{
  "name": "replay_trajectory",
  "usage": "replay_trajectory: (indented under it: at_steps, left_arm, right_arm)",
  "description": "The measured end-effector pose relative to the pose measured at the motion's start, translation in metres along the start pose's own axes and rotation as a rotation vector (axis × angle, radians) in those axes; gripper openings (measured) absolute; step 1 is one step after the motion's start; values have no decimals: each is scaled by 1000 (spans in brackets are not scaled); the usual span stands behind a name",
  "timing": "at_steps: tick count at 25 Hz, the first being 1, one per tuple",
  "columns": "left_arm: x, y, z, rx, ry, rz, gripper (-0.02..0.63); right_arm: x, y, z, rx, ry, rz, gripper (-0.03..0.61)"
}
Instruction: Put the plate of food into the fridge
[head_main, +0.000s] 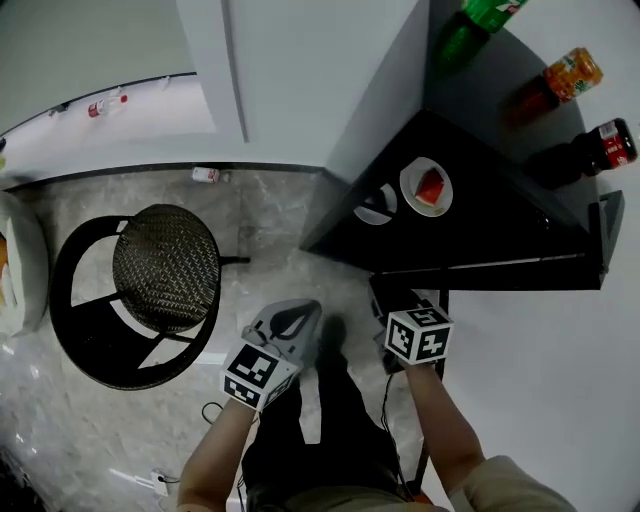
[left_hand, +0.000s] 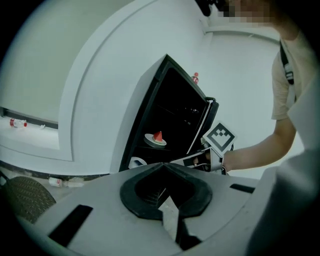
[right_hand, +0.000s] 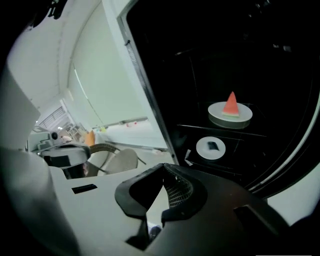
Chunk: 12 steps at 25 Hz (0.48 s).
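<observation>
A white plate with a red watermelon slice (head_main: 427, 187) (left_hand: 156, 140) (right_hand: 230, 112) rests on a shelf inside the open, dark fridge (head_main: 500, 235). Lower down is a second white plate (head_main: 378, 205) (right_hand: 210, 148) with something dark on it. Both grippers are held in front of the fridge opening, apart from the plates. My left gripper (head_main: 298, 312) (left_hand: 162, 166) is shut with nothing between its jaws. My right gripper (head_main: 388, 288) (right_hand: 163, 169) is also shut and empty, and points down toward the lower shelves. The left gripper view shows it at the fridge's edge (left_hand: 200, 159).
The fridge door (head_main: 560, 60) stands open at the right, holding a green bottle (head_main: 480, 15), an orange bottle (head_main: 568, 76) and a dark bottle with a red label (head_main: 606, 145). A round wicker chair (head_main: 165, 265) stands left on the marble floor. A small bottle (head_main: 205, 175) lies by the wall.
</observation>
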<state>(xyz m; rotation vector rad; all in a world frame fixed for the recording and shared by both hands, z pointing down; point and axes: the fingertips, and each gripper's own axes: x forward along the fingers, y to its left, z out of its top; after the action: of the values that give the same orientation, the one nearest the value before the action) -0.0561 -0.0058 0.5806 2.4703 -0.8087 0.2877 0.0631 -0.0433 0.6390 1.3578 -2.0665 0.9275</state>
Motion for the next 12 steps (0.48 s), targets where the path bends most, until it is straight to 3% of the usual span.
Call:
replay_trajectory:
  at_steps: [12]
  left_arm:
    - [-81, -27, 44, -8, -56, 10, 9]
  right_arm:
    - [-69, 118, 21, 6, -14, 175, 21]
